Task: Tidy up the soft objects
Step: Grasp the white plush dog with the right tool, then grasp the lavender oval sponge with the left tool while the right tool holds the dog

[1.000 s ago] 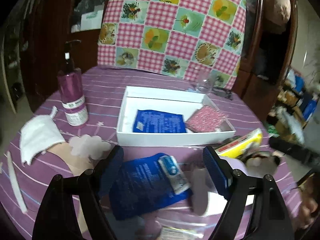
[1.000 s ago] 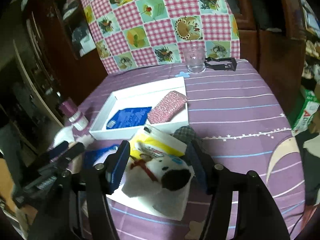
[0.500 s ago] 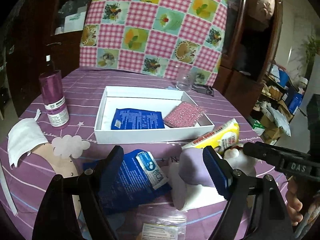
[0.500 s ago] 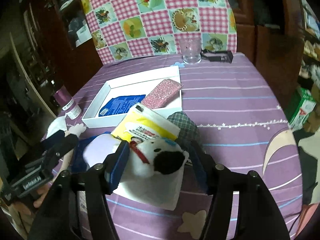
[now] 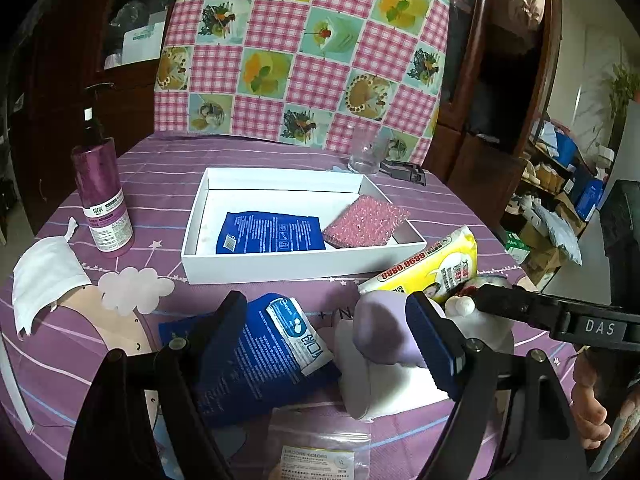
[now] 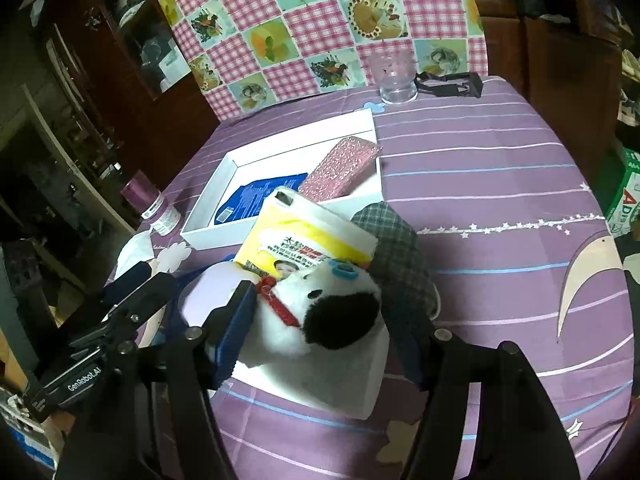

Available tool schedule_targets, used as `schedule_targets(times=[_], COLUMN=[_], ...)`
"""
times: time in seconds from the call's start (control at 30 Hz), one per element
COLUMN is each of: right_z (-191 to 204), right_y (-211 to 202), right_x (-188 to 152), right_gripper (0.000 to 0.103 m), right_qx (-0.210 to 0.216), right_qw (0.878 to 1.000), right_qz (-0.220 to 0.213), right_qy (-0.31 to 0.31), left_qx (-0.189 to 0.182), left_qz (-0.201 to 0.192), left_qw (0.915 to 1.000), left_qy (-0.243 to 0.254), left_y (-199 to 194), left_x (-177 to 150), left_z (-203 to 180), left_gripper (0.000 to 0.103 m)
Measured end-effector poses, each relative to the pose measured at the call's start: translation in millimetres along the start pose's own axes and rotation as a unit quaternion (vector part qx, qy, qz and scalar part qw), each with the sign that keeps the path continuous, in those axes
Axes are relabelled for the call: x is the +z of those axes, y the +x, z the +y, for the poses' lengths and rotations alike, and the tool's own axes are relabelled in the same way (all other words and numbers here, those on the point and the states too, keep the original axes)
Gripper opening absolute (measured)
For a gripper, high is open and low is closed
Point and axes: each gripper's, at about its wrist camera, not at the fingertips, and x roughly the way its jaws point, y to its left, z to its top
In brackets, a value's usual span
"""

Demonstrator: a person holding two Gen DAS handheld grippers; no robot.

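A white box (image 5: 280, 269) on the purple table holds a blue pouch (image 5: 270, 233) and a pink glitter pad (image 5: 362, 222). My left gripper (image 5: 326, 330) is open over a second blue pouch (image 5: 264, 354), with a lilac soft block (image 5: 380, 334) by its right finger. My right gripper (image 6: 324, 320) has its jaws around a black-and-white plush dog (image 6: 320, 310); whether they press it is unclear. A yellow tissue pack (image 6: 308, 236) leans behind the dog. The dog rests on a white pad (image 6: 340, 388).
A purple bottle (image 5: 104, 204), a white face mask (image 5: 44, 276) and a cloud-shaped piece (image 5: 132, 290) lie left. A glass (image 5: 366, 150) and black clip (image 5: 402, 170) stand at the back. A plaid cloth (image 6: 396, 244) lies behind the dog. A clear bag (image 5: 316, 456) lies near.
Both grippers have drawn back and risen a little. The right gripper has come in around the plush dog. The objects on the table have not moved.
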Motion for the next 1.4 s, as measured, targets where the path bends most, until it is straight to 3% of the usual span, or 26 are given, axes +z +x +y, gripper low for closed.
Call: schedule_targets(times=[0.6, 0.9, 1.13, 1.4], right_z=[7.2, 3.4, -5.5, -14.1], right_y=[-12.3, -33.3, -41.1, -46.2], right_x=[-1.1, -0.5, 1.1, 2.4], right_gripper=[0.043, 0.041, 0.041, 0.042], right_qx=[0.022, 0.044, 0.054, 0.036], right_qw=[1.0, 0.998, 0.996, 0.995], right_qz=[-0.013, -0.046, -0.065, -0.085], right_qy=[-0.017, -0.003, 0.02, 0.041], left_qx=[-0.015, -0.046, -0.052, -0.064], left_qz=[0.0, -0.007, 0.004, 0.023], left_qw=[0.9999, 0.9988, 0.997, 0.995], left_qy=[0.006, 0.015, 0.058, 0.074], left_y=[-0.5, -3.5, 2.0, 12.7], left_x=[-1.0, -2.2, -7.7, -7.3], left_z=[-2.9, -8.3, -29.8, -37.9], left_gripper=[0.082, 0.082, 0.082, 0.082])
